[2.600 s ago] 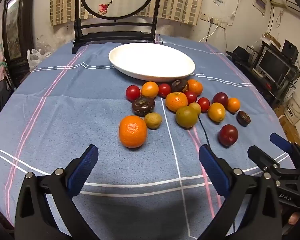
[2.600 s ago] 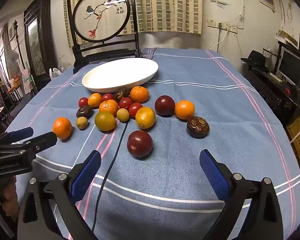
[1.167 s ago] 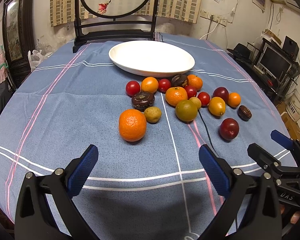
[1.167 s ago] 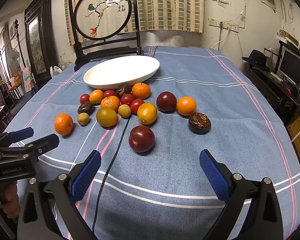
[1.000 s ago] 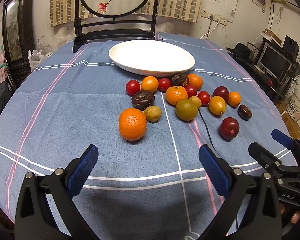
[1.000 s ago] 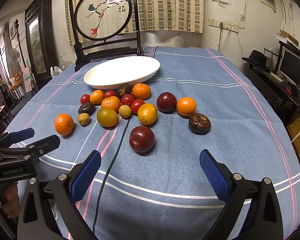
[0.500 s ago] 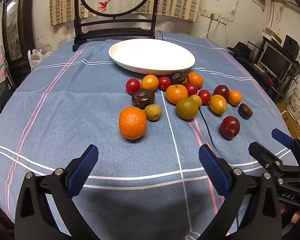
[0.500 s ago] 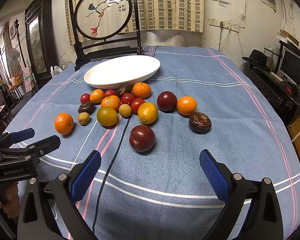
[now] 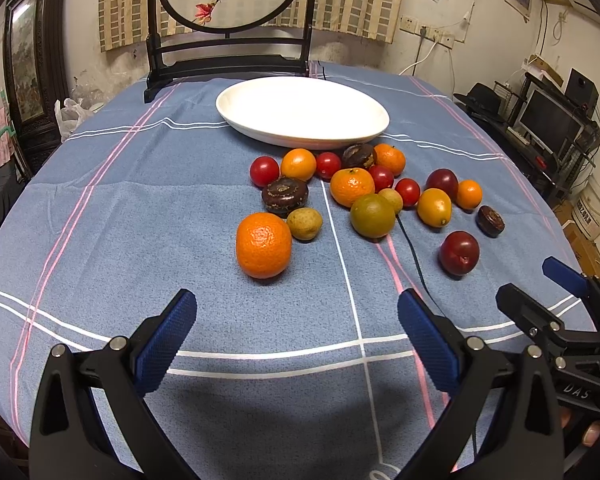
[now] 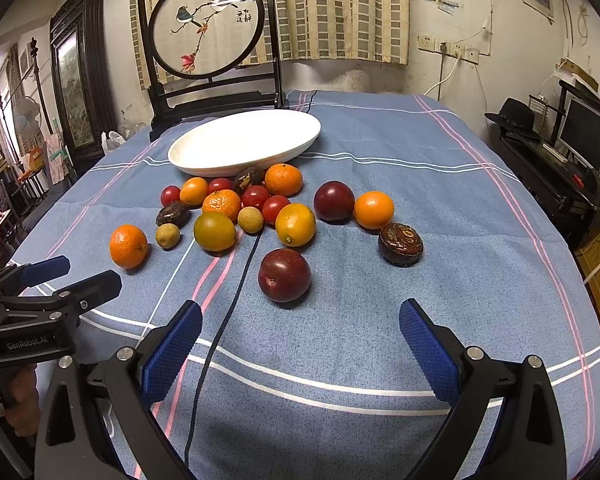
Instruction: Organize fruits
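Tablecloth (image 9: 140, 240) below; both grippers wide apart, empty.

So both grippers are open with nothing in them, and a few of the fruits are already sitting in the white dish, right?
Not quite. The white dish holds nothing yet; the right wrist view shows its inside bare, with all the fruits lying on the blue tablecloth in front of it. The rest is right: the left gripper and the right gripper are both open with nothing in them.

Warm, dim indoor light falls from above. Soft dark shadows pool on the tablecloth (image 9: 140, 208) nearest both cameras. Fisheye edges curve and darken; focus stays sharp.
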Tool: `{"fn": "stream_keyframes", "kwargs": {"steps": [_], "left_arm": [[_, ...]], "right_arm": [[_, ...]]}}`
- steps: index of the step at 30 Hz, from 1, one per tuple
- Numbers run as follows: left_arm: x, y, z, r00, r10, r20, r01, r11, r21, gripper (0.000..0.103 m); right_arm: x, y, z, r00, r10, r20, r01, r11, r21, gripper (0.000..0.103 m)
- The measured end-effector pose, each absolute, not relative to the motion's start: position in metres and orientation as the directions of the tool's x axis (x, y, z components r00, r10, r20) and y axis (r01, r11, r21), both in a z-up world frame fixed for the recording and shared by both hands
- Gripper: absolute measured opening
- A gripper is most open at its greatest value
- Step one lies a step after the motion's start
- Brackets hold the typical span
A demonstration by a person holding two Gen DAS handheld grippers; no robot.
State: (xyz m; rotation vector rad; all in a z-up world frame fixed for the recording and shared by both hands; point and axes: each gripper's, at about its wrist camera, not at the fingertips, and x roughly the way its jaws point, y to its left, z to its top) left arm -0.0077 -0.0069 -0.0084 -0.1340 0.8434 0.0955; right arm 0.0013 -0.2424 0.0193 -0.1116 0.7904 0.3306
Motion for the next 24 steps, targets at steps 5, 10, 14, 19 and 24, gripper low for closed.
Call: {"fn": "stream_keyframes", "kwargs": {"steps": [5, 10, 14, 19, 24], "left_arm": [[-0.008, -0.006, -0.009, 0.659, 0.038, -0.751, -0.134, 0.989, -0.067, 0.098], [-0.009, 0.007, -0.013, 0.651, 0.05, -0.758, -0.159, 0.985, -0.071, 0.098], [-0.005, 0.018, -0.017, 0.638, 0.058, -0.768, -0.178, 0.981, -0.074, 0.098], [0.002, 0.024, -0.024, 0.626, 0.053, -0.778, -0.178, 0.981, -0.076, 0.098], [0.012, 0.023, -0.031, 0.608, 0.046, -0.793, -0.166, 0.984, -0.07, 0.098]], "right_arm": [[0.004, -0.238, 0.019, 0.649, 0.239, -0.723, -0.35, 0.937, -0.004, 0.099], [0.018, -0.22, 0.015, 0.618, 0.197, -0.762, -0.389, 0.918, -0.079, 0.099], [0.02, -0.216, 0.017, 0.622, 0.204, -0.756, -0.4, 0.913, -0.082, 0.099], [0.025, -0.212, 0.009, 0.603, 0.195, -0.773, -0.399, 0.913, -0.08, 0.099], [0.037, -0.211, -0.002, 0.568, 0.193, -0.8, -0.389, 0.92, -0.054, 0.084]]}}
